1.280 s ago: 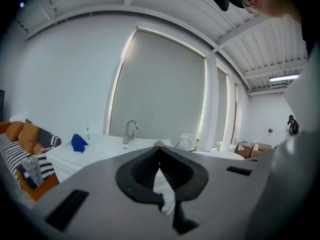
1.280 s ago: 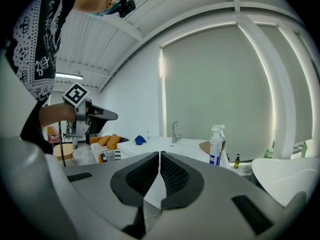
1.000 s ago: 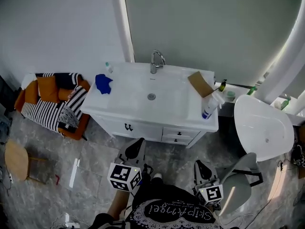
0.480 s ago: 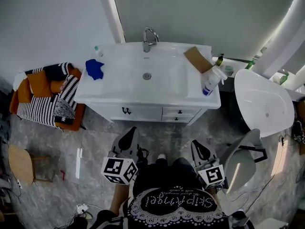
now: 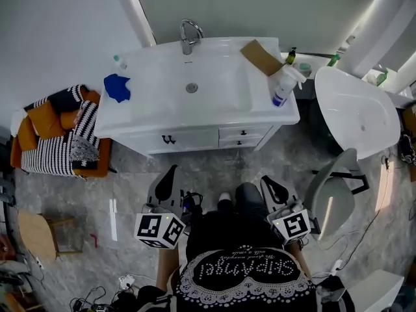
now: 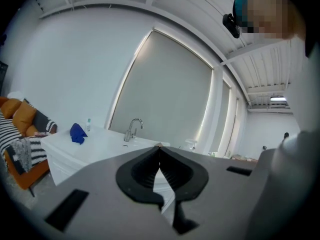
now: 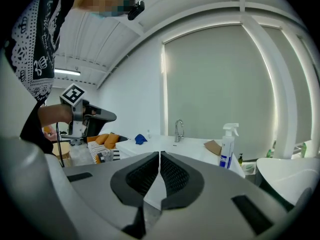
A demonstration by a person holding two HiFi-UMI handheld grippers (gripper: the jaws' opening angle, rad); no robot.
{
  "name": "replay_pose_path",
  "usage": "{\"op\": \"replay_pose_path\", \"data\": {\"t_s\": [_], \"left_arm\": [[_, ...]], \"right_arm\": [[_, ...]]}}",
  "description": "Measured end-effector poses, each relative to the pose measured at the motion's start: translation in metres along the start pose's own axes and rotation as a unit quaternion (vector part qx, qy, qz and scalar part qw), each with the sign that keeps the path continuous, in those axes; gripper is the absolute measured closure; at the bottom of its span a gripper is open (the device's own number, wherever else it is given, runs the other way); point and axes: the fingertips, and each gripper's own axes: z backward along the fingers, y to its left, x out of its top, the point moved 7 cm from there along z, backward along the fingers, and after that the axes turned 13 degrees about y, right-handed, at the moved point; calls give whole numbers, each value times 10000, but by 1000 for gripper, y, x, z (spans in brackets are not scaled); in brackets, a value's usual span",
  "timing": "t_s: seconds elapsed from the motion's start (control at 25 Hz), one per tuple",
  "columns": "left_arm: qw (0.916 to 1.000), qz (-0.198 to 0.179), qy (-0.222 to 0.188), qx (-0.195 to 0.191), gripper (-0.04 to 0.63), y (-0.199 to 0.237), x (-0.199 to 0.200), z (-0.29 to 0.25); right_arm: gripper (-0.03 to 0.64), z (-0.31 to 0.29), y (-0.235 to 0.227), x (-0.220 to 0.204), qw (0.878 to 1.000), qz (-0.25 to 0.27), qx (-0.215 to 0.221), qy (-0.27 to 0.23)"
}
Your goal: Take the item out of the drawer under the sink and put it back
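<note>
The left claw [image 6: 159, 147] is clenched, its two dark pads meeting at the tips with nothing between them. The right claw [image 7: 159, 154] is clenched the same way and also holds nothing. In the head view both claws are held low in front of the person, side by side over the grey marbled floor [image 5: 214, 168], each pointing toward the white vanity and well apart from it. A marker cube [image 5: 159, 229] sits at the back of the left one.

The two small drawers [image 5: 244, 133] under the sink [image 5: 221, 90] are at the right of the vanity front, one above the other, and both are shut. Whatever lies inside them is hidden. To their left is a cabinet door with dark handles [image 5: 169, 139], also shut.

On the vanity tabletop [image 5: 149, 112] a crumpled blue cloth [image 5: 117, 86] lies at the left end, with a small clear bottle [image 5: 119, 62] just behind it. A chrome faucet [image 5: 188, 34] stands at the back of the basin. At the right end a flat piece of brown cardboard [image 5: 261, 57] leans by the wall, and a white spray bottle [image 5: 283, 86] with a blue label stands just in front of it.

Left of the vanity is an orange sofa [image 5: 39, 125] with striped cushions. To the right are a white oval fixture [image 5: 354, 112] and a grey chair [image 5: 331, 200].
</note>
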Motion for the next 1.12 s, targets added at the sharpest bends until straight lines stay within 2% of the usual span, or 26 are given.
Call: {"op": "replay_pose_path", "data": {"t_s": [0.24, 0.48, 0.76, 0.96, 1.12], "left_arm": [[9996, 2, 256, -99, 591, 1, -6, -5], [9991, 184, 306, -214, 591, -1, -8, -8], [9962, 392, 726, -290, 591, -5, -23, -22], [9952, 315, 822, -420, 591, -8, -15, -47], [9934, 200, 888, -703, 591, -21, -3, -74]], "right_arm": [[597, 5, 6, -6, 9999, -43, -71, 90], [597, -2, 5, 1, 9999, 25, 42, 105], [597, -10, -8, 2, 9996, -108, 2, 246], [597, -15, -24, -9, 9990, -242, -61, 381], [597, -20, -39, -8, 9980, -295, -167, 529]]}}
